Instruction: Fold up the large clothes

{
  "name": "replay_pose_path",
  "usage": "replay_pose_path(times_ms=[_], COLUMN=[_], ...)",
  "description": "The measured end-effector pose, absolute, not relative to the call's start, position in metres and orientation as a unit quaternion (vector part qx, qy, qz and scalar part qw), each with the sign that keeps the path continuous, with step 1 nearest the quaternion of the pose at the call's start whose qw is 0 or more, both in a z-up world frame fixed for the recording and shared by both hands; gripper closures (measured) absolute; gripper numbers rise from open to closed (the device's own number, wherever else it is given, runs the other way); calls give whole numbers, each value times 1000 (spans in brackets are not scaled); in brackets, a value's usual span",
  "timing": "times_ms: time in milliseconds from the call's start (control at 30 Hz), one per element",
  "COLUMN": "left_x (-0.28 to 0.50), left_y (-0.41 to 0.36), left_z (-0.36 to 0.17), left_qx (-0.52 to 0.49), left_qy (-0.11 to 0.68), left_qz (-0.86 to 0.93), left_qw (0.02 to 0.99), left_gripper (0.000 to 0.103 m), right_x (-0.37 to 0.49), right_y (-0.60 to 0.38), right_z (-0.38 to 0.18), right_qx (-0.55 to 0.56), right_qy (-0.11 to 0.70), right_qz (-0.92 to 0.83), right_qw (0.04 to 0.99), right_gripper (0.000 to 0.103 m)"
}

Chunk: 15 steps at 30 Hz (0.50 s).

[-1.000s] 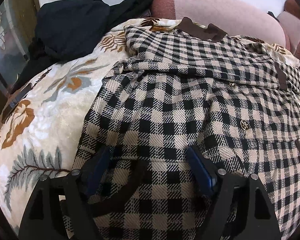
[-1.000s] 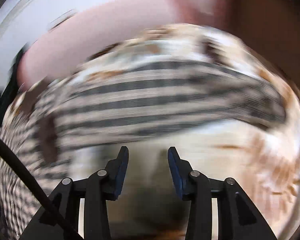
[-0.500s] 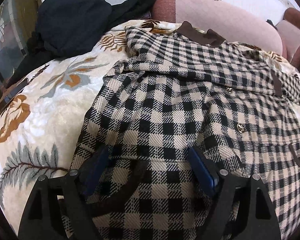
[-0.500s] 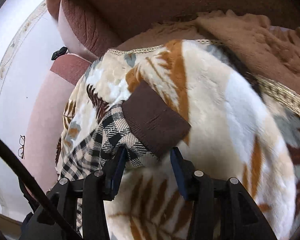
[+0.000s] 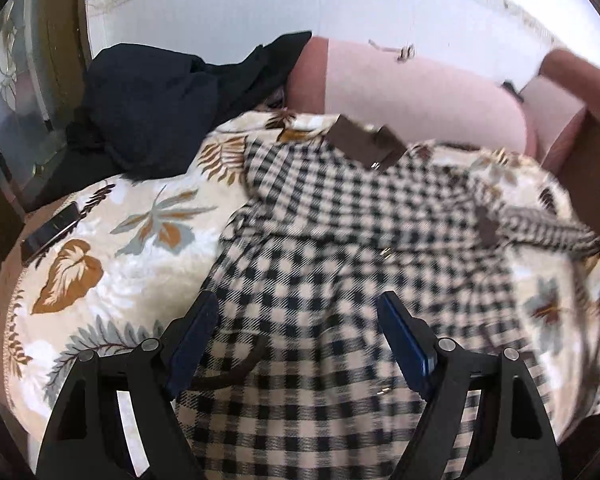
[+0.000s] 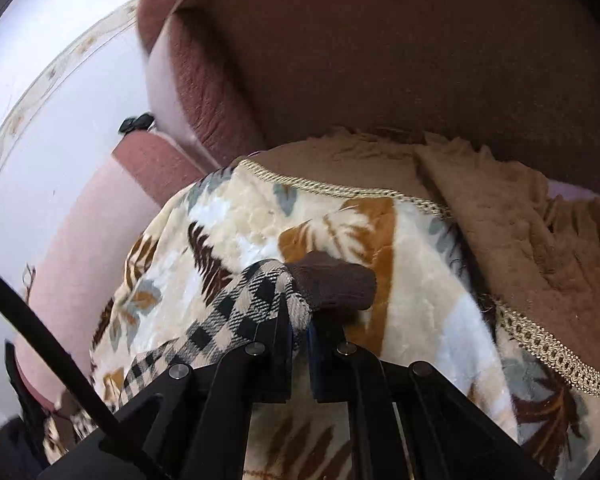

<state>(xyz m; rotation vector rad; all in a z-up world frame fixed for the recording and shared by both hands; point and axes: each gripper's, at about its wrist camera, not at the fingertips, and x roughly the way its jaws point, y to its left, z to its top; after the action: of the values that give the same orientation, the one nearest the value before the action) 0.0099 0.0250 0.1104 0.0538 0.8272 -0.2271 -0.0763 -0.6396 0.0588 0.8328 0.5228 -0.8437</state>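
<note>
now right hand-held gripper (image 6: 298, 322) pinches checked sleeve (image 6: 256, 292).

Two downward wrist views (shared blanket (image 5: 112, 240))

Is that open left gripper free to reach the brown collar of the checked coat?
Probably yes: the left gripper is open and empty above the checked coat, and nothing covers the brown collar lying ahead of it.
</note>
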Motion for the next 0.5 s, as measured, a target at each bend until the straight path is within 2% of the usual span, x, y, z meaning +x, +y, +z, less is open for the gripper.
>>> replay_pose_path(times_ms=[300, 500], left_x=[39, 55], left_y=[35, 67], left_z=[101, 87], left_qx=[22, -7], left_qy=[381, 369], left_qz=[-116, -101], left_qw=[917, 924], left_gripper=[21, 22], right_x=[-1, 82], right_y=[-541, -436], right_z=[101, 112], right_qx=[318, 272], right_qy=[264, 320], right_qz=[-210, -78], right_qw=[886, 904], right_gripper=[97, 97])
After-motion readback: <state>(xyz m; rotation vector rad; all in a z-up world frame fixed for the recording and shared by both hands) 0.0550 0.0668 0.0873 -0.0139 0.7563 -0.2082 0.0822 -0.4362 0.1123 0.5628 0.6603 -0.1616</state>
